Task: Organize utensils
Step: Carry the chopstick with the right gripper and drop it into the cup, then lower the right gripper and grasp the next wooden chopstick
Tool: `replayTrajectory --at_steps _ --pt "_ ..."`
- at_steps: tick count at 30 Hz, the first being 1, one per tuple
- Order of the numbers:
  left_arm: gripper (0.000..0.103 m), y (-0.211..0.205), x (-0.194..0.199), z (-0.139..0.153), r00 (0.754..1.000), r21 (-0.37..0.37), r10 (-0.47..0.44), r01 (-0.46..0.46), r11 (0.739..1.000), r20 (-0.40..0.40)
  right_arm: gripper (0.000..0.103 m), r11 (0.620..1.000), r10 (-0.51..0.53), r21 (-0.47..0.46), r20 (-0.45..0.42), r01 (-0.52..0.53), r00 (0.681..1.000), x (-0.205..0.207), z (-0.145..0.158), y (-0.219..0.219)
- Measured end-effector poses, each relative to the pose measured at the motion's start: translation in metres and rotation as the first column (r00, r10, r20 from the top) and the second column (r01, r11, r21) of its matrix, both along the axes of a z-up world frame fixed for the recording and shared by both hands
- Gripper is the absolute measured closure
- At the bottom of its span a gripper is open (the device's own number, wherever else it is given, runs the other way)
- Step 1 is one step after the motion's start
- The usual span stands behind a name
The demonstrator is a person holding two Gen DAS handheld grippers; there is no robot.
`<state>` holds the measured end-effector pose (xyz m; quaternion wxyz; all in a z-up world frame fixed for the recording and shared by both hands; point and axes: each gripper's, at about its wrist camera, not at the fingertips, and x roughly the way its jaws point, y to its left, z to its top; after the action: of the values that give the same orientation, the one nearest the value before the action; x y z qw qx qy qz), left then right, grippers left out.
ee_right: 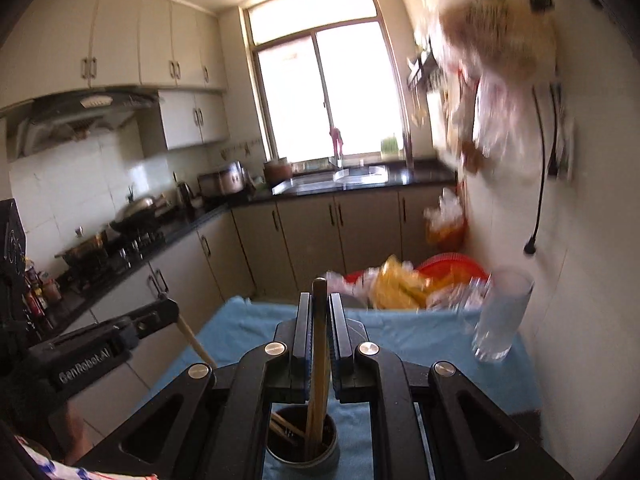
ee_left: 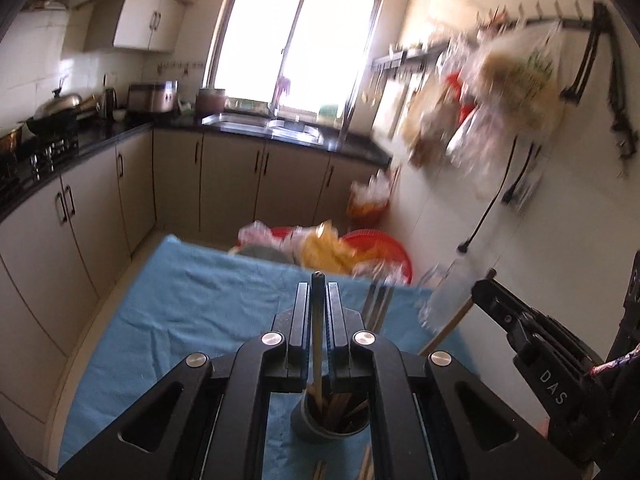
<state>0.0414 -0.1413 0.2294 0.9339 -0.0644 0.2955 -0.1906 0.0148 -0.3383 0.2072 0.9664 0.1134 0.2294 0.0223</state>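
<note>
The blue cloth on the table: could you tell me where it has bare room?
The blue cloth is bare on its left, ahead of the dark utensil cup. Its right edge is crowded: clear glass, loose chopsticks, bags beyond the far edge.

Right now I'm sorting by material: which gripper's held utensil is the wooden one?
The right gripper holds it: a brown wooden stick above the dark cup. The left gripper grips a thinner, dark-tipped grey utensil instead.

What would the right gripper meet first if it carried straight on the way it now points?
Probably nothing on the table: the right gripper, shut on a wooden utensil, points over the blue cloth towards the bags beyond its far edge. Depth is unclear.
</note>
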Motion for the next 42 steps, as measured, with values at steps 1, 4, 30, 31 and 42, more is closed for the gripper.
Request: replayTrajectory --at_steps 1,4,30,31,42 --pt "0.097 -0.003 0.003 -0.007 1.0 0.013 -0.005 0.005 1.0 -0.013 0.095 1.0 0.001 0.003 -0.018 -0.001 1.0 0.005 -0.007 0.0" --pt "0.097 -0.006 0.002 -0.015 1.0 0.023 -0.006 0.007 1.0 -0.017 0.095 1.0 0.005 0.004 -0.06 -0.005 0.998 0.018 -0.024 -0.003" --pt "0.076 0.039 -0.098 -0.181 0.942 0.115 -0.071 0.115 0.987 -0.329 0.081 0.993 0.122 0.052 -0.439 -0.11 0.89 -0.094 -0.2 0.004" --pt "0.077 0.034 -0.098 -0.19 0.935 0.123 -0.084 0.134 0.983 -0.345 0.081 0.993 0.121 0.056 -0.437 -0.107 0.891 -0.094 -0.203 0.004" --pt "0.097 -0.011 -0.083 -0.223 0.914 0.21 -0.143 0.236 0.949 -0.38 0.081 0.994 0.103 0.03 -0.454 -0.101 0.885 -0.076 -0.214 0.013"
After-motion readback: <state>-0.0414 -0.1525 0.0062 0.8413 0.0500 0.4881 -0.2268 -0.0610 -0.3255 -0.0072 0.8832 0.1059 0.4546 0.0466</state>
